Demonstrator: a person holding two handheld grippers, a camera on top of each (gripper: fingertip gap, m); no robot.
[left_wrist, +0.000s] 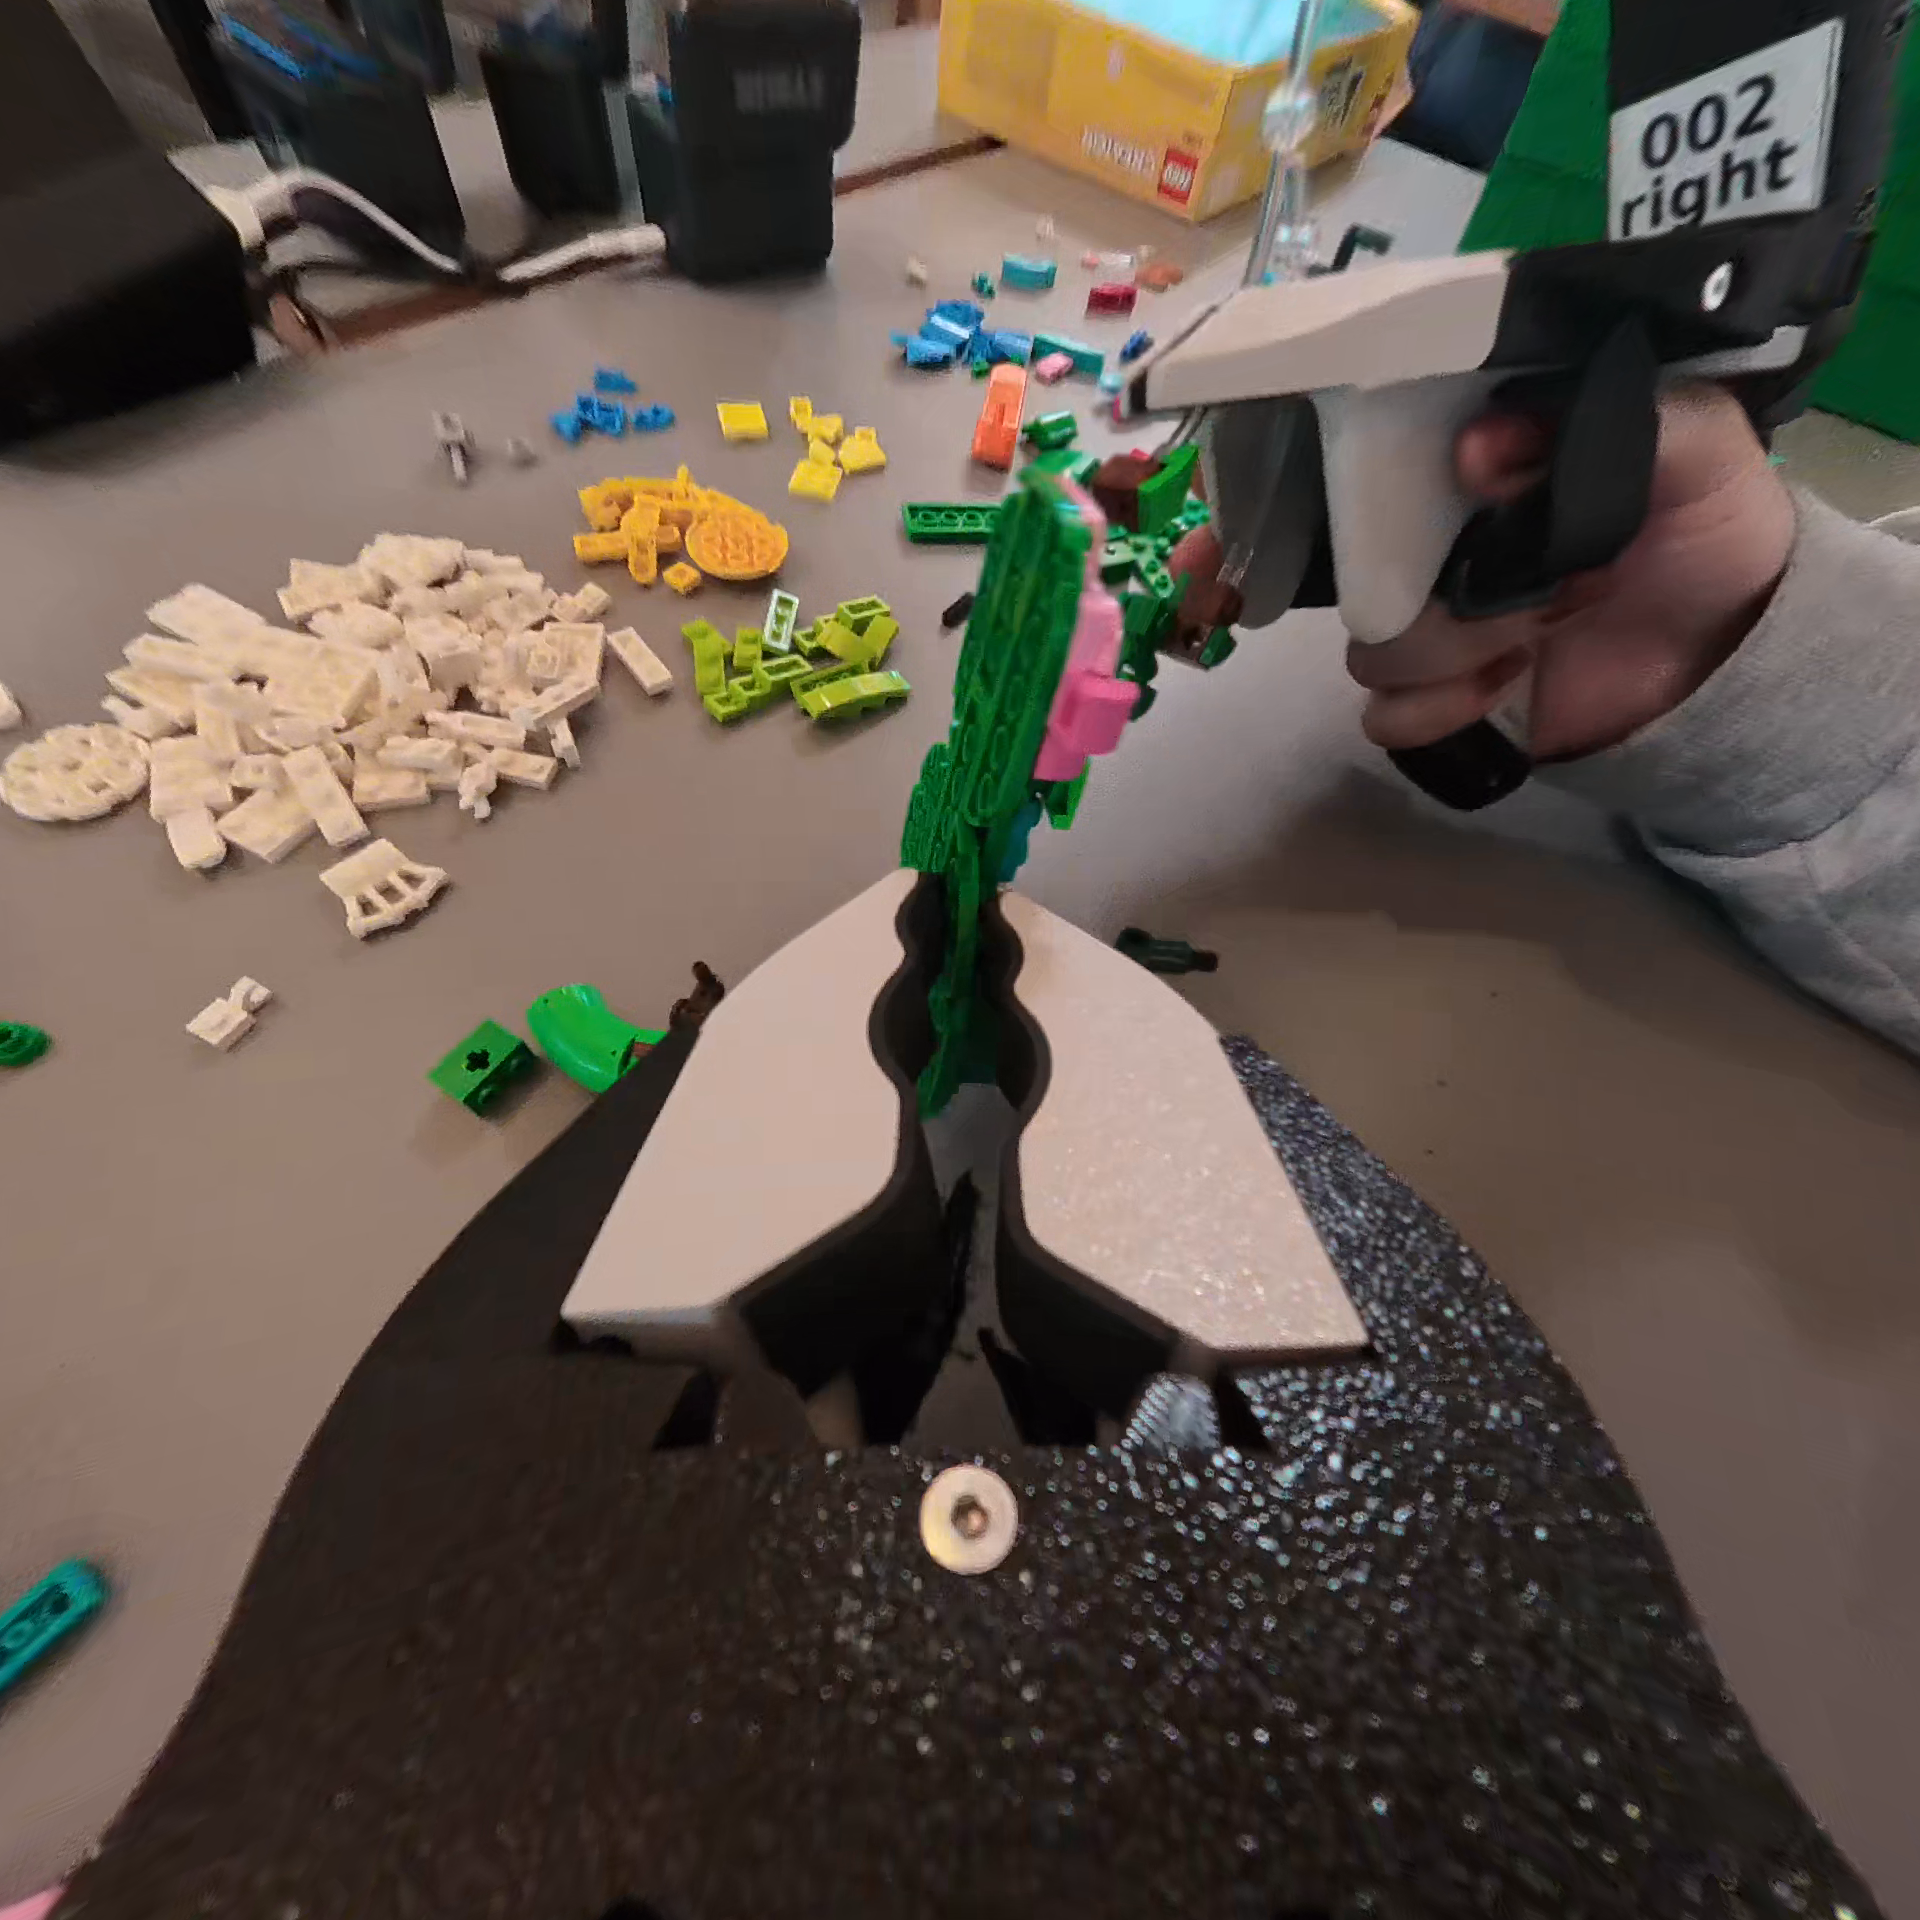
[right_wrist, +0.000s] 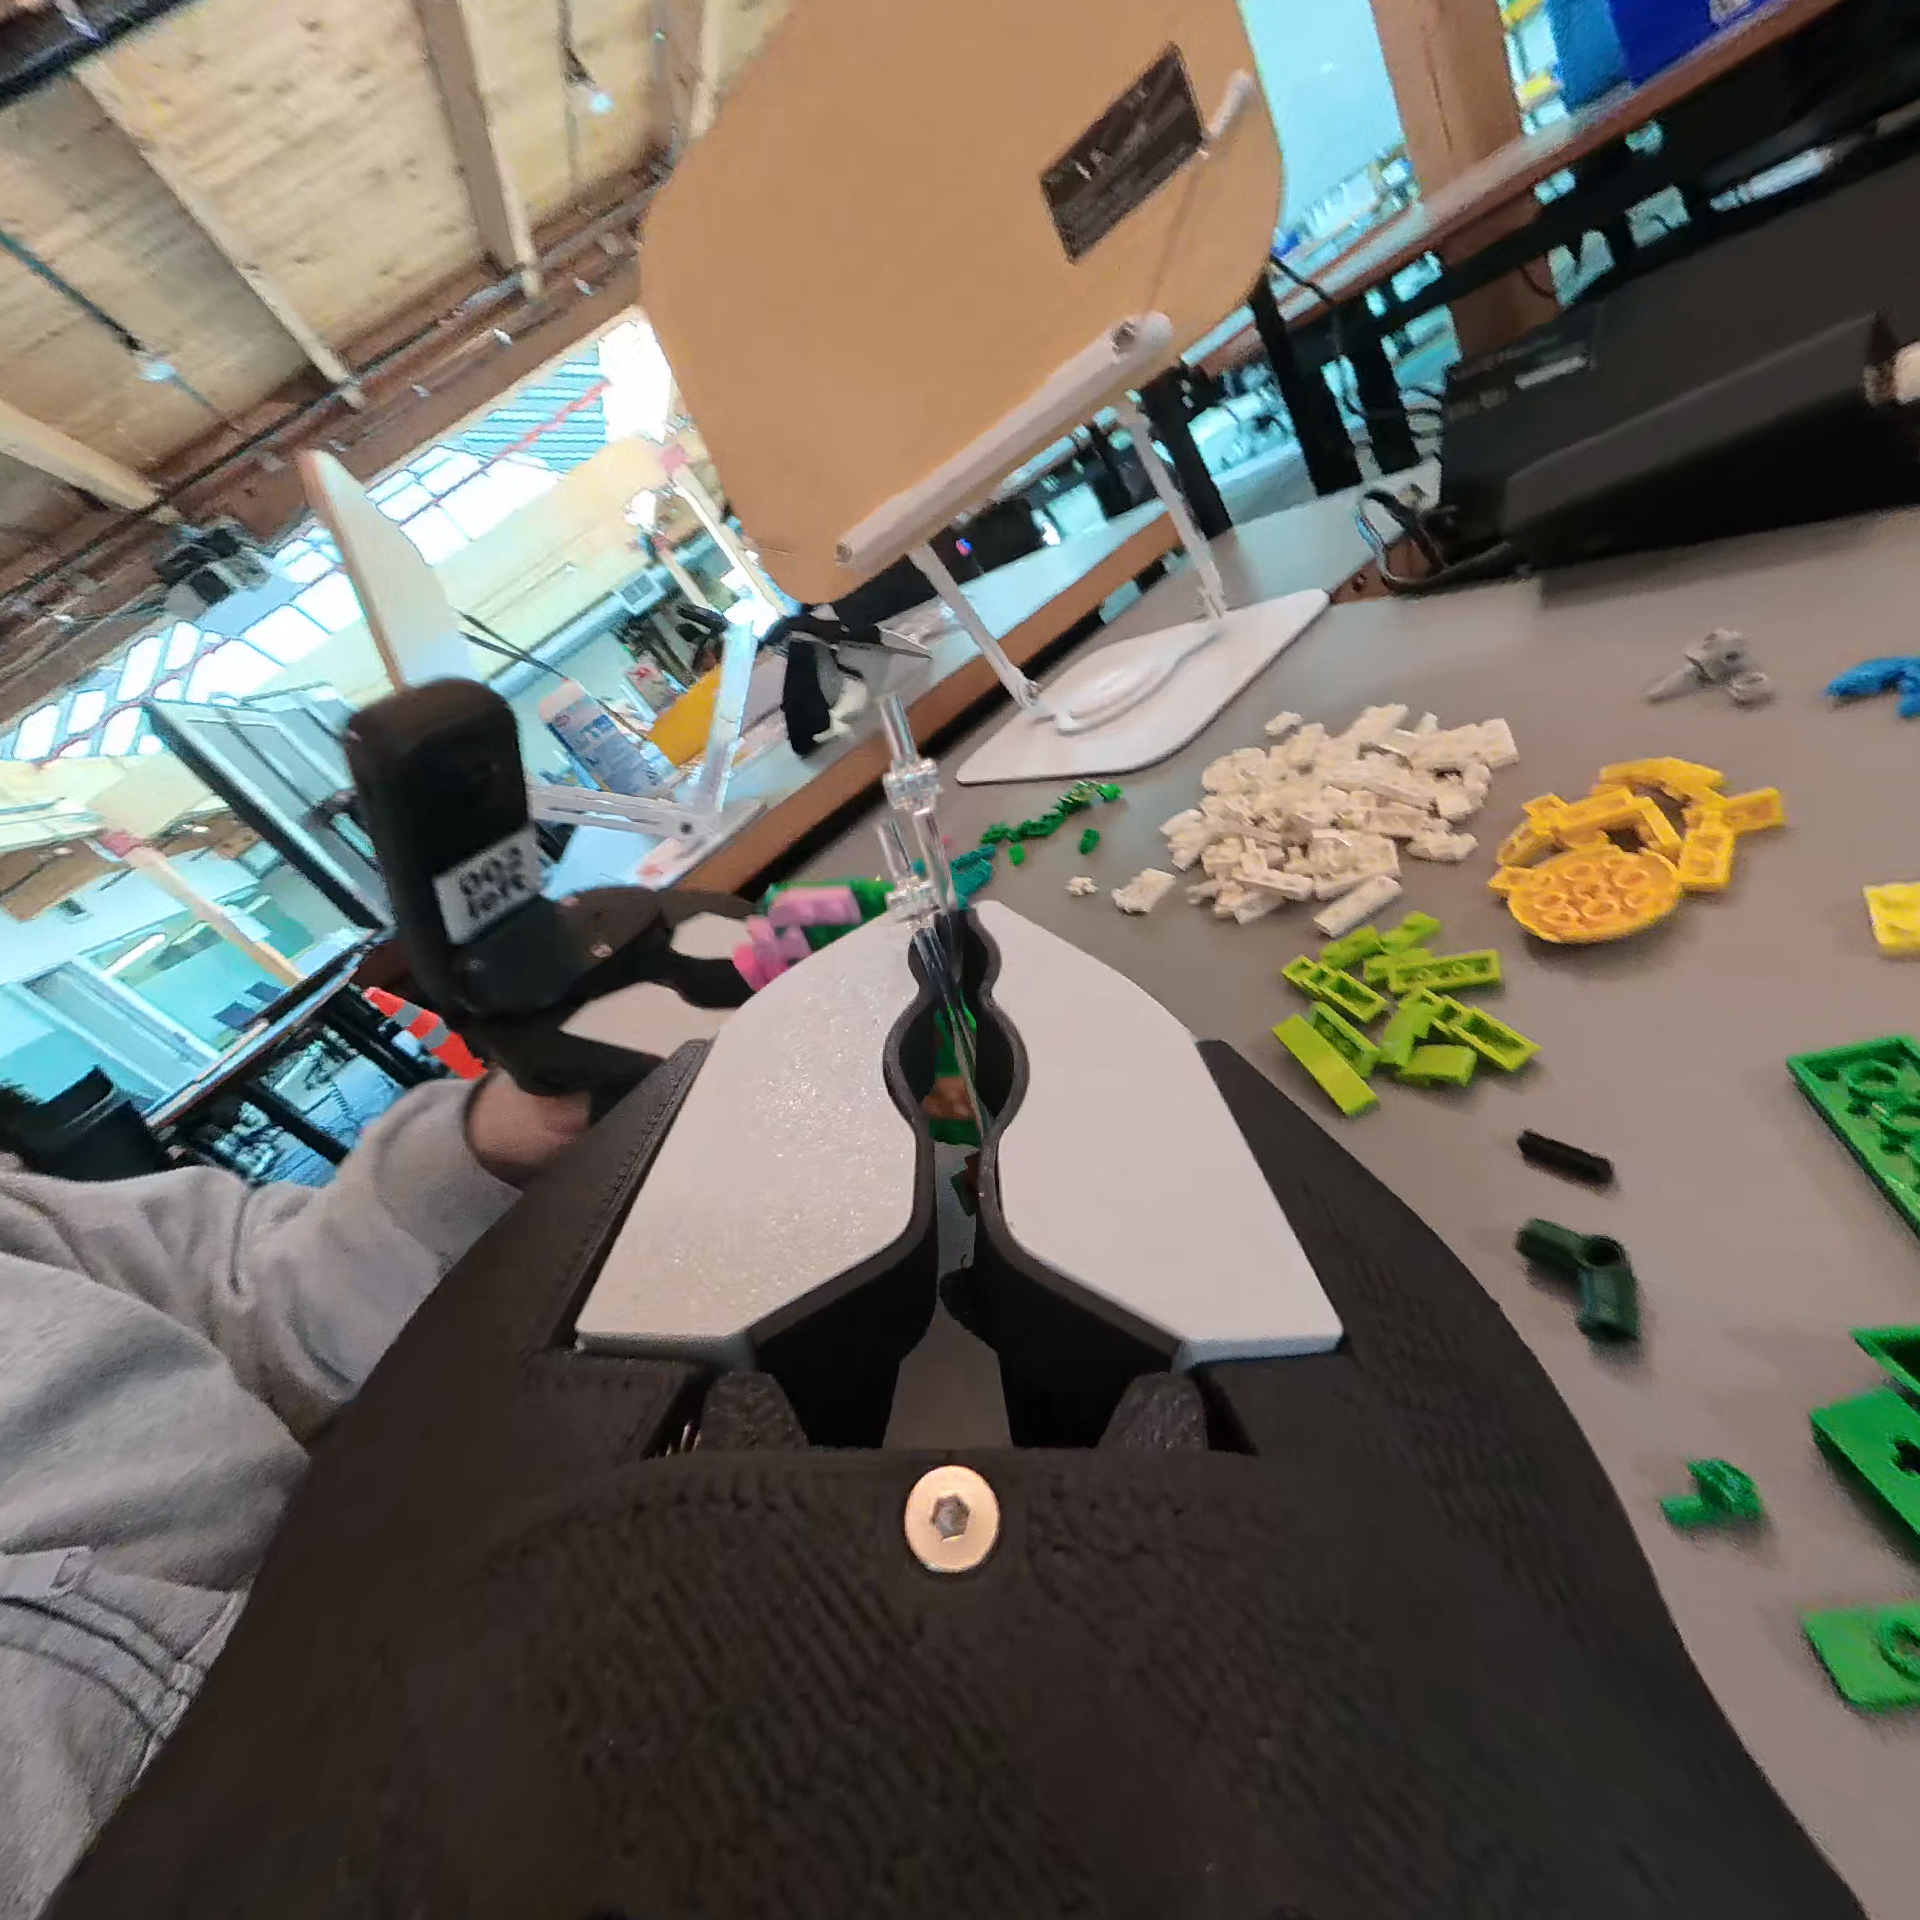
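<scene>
My left gripper (left_wrist: 961, 894) is shut on the lower edge of a green brick plate assembly (left_wrist: 1013, 665) held upright above the grey table (left_wrist: 727, 831), with pink bricks (left_wrist: 1086, 707) on its right face. My right gripper (right_wrist: 961, 920) is shut on a thin clear plastic rod piece (right_wrist: 914, 821) that sticks up past its fingertips. In the left wrist view the right gripper (left_wrist: 1132, 390) is held in a hand just right of the assembly's top, the clear rod (left_wrist: 1283, 156) rising from it. In the right wrist view the left gripper (right_wrist: 727, 956) and pink bricks (right_wrist: 774, 935) show at left.
Sorted brick piles lie on the table: white (left_wrist: 343, 686), yellow (left_wrist: 675, 525), lime (left_wrist: 810, 655), blue (left_wrist: 608, 410). Loose green pieces (left_wrist: 483, 1065) lie near my left fingers. A yellow box (left_wrist: 1164, 94) stands at the back. A white stand with a tan board (right_wrist: 1143, 686) stands behind.
</scene>
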